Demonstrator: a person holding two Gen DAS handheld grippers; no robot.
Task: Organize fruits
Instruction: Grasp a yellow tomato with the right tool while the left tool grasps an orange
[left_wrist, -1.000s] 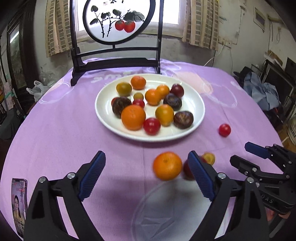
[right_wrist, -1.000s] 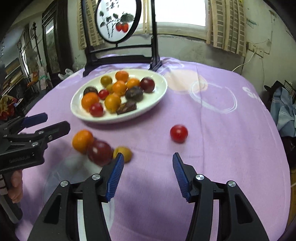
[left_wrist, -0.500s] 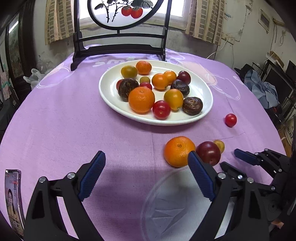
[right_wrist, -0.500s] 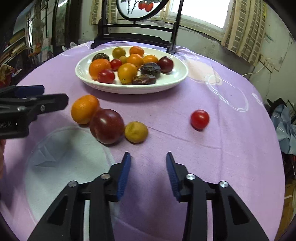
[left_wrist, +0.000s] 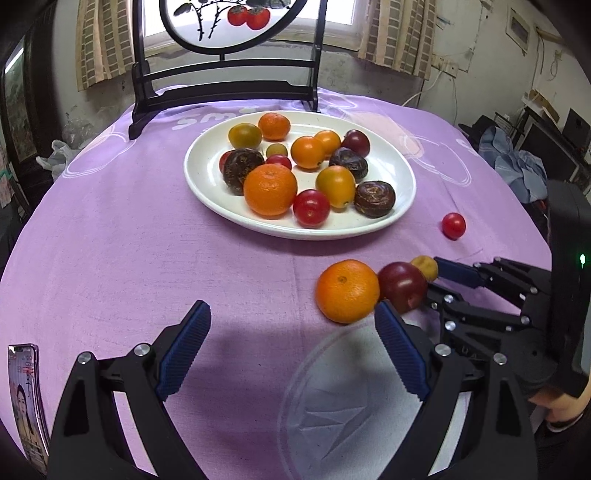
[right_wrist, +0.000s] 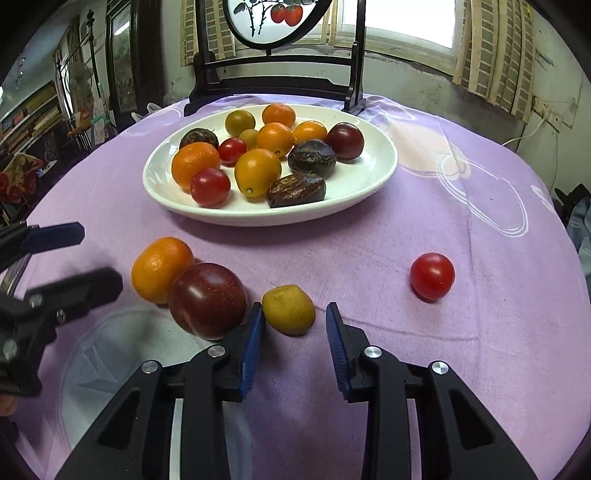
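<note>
A white plate (left_wrist: 400, 206) (right_wrist: 373, 181) holds several oranges, tomatoes and dark fruits. On the purple cloth lie an orange (left_wrist: 347, 290) (right_wrist: 161, 268), a dark red plum (left_wrist: 402, 286) (right_wrist: 207, 300), a small yellow fruit (left_wrist: 425, 266) (right_wrist: 289, 309) and a red tomato (left_wrist: 453, 226) (right_wrist: 432, 275). My left gripper (left_wrist: 291, 349) is open and empty, just left of the orange. My right gripper (right_wrist: 295, 341) is open, its tips on either side of the yellow fruit's near end; it also shows in the left wrist view (left_wrist: 443, 284).
A dark wooden screen stand (left_wrist: 225, 86) (right_wrist: 273, 79) stands behind the plate. A phone (left_wrist: 26, 398) lies at the table's near left edge. A pale circle print (left_wrist: 354, 402) marks the cloth in front. Clutter sits beyond the table's right edge.
My right gripper has moved forward and narrowed around the small yellow fruit. My left gripper has drifted closer to the table. The orange has rolled to rest against the plum.
</note>
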